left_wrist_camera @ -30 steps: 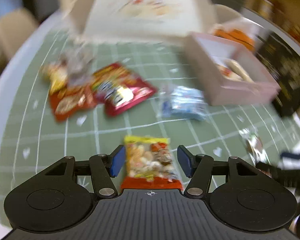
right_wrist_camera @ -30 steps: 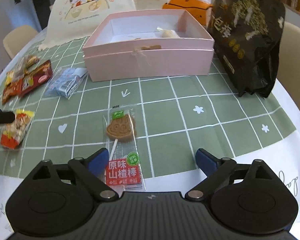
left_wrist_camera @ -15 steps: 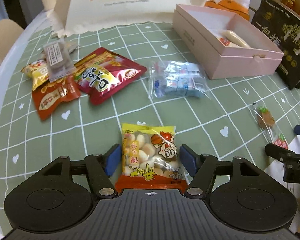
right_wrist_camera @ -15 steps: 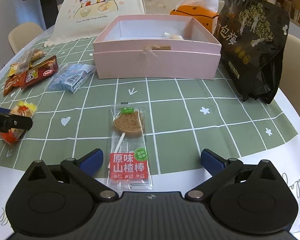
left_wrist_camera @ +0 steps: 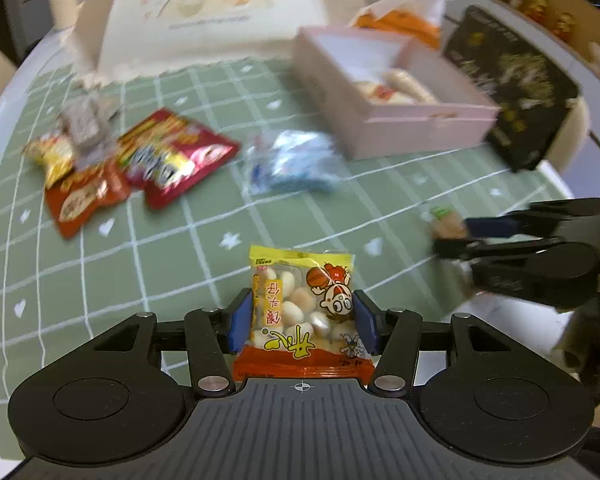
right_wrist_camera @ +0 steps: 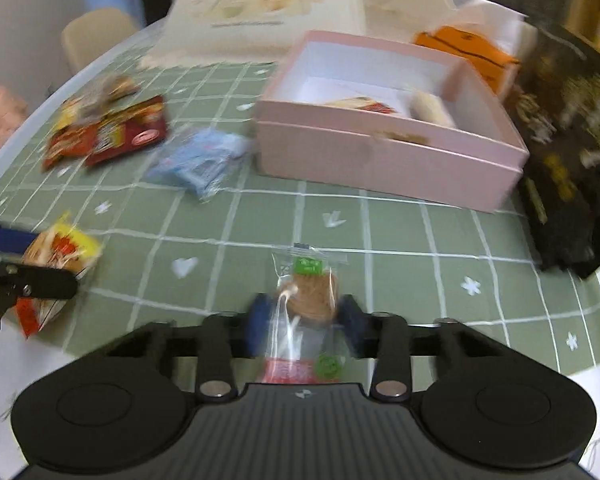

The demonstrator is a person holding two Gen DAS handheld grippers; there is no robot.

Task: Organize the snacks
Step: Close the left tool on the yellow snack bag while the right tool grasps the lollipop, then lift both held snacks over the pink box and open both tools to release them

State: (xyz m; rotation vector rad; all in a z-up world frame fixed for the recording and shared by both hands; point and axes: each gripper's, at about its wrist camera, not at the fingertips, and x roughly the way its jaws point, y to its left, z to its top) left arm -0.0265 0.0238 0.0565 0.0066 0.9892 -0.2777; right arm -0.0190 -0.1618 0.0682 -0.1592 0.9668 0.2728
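My left gripper is shut on a yellow and red bag of round biscuits and holds it above the green checked cloth. My right gripper is shut on a clear-wrapped brown lollipop, also lifted. An open pink box with some snacks inside stands beyond it; it also shows in the left wrist view. Loose on the cloth lie a blue-white packet, red snack bags and a small grey packet.
A black bag stands right of the box, an orange tissue box behind it. A cream food cover stands at the back. Chairs ring the round table. The right gripper shows in the left wrist view.
Both grippers have closed on their snacks: the left on the biscuit bag, the right on the lollipop. Both have lifted and the views are blurred by motion.
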